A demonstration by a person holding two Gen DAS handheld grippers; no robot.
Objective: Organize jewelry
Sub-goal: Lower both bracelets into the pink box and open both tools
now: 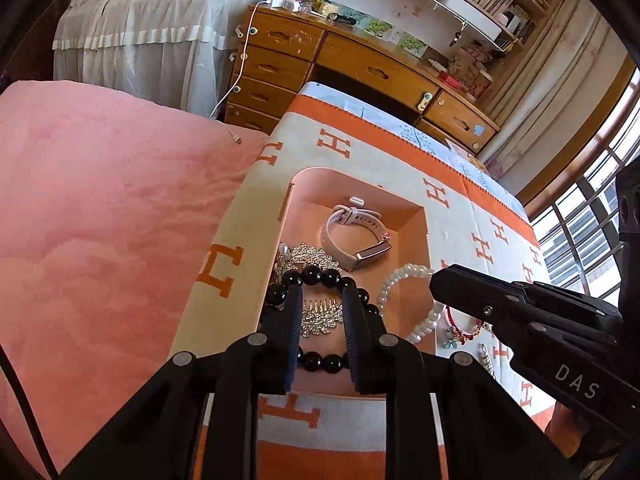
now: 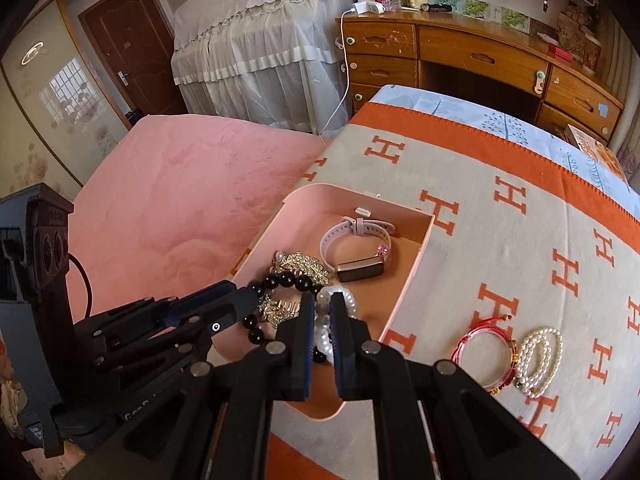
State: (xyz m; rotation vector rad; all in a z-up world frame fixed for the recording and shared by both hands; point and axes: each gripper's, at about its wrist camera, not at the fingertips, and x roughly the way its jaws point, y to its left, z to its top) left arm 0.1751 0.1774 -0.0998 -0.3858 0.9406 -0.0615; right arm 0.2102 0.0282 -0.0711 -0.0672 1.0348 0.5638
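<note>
Two handheld grippers work over a pink box [image 2: 420, 248] on an orange-lettered blanket [image 2: 520, 240], where jewelry is being gathered. The left gripper [image 1: 320, 292] hangs with its jaws spread, straddling a black bead bracelet [image 1: 320, 276] that lies in the box on top of a rhinestone comb [image 1: 320, 316]; from the pictures I cannot tell whether the pads touch the beads. The right gripper [image 2: 322, 300] has its jaws drawn narrow around a white bead bracelet [image 2: 340, 296] just ahead of its tips, apparently pinching it over the box so it can be laid beside the black one. Beyond both tips, at the box's far end, rests a pink watch [image 2: 356, 248]. To the right gripper's right, outside the box, a red string bracelet [image 2: 484, 340] and a pearl strand [image 2: 540, 360] lie on the blanket, seemingly waiting their turn.
</note>
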